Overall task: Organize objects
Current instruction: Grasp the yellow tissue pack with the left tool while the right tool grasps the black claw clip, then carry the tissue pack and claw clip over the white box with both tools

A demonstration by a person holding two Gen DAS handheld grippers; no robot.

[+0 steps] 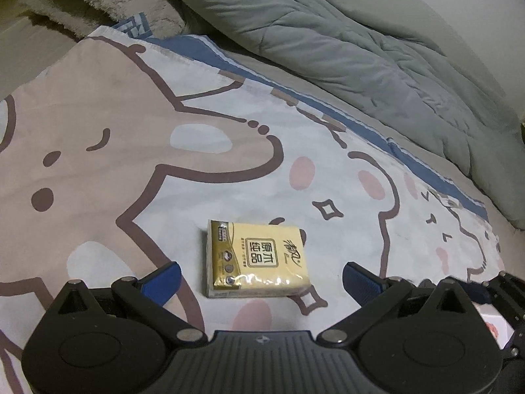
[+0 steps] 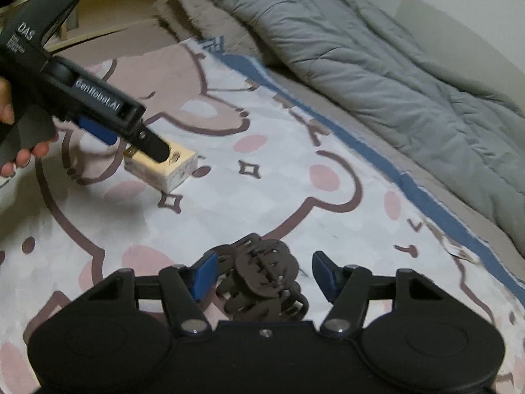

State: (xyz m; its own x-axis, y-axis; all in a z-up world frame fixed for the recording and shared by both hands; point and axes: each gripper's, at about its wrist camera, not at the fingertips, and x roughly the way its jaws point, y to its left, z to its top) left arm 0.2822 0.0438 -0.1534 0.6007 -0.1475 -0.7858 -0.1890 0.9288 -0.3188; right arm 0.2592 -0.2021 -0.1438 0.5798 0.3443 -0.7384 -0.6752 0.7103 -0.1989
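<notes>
On the bed, a cartoon-print blanket carries both things to be tidied. A yellow tissue pack lies flat on it, right in front of the left claw and centred between its two blue fingers, which stand spread wide and clear of the pack on either side. The pack's long side runs across the gap, from one finger towards the other, so the claw is already squared to it. From the right wrist view the left claw slants down over the tissue pack, its tip just above the top face; contact cannot be told from here.

A dark hair clip lies between the fingers of the right claw. The left finger looks close against it, while a gap shows at the right finger, so the claw is not yet clenched on the clip.

Each hand is nearest its own thing: left for the pack, right for the clip. A grey quilt lies bunched beyond.
</notes>
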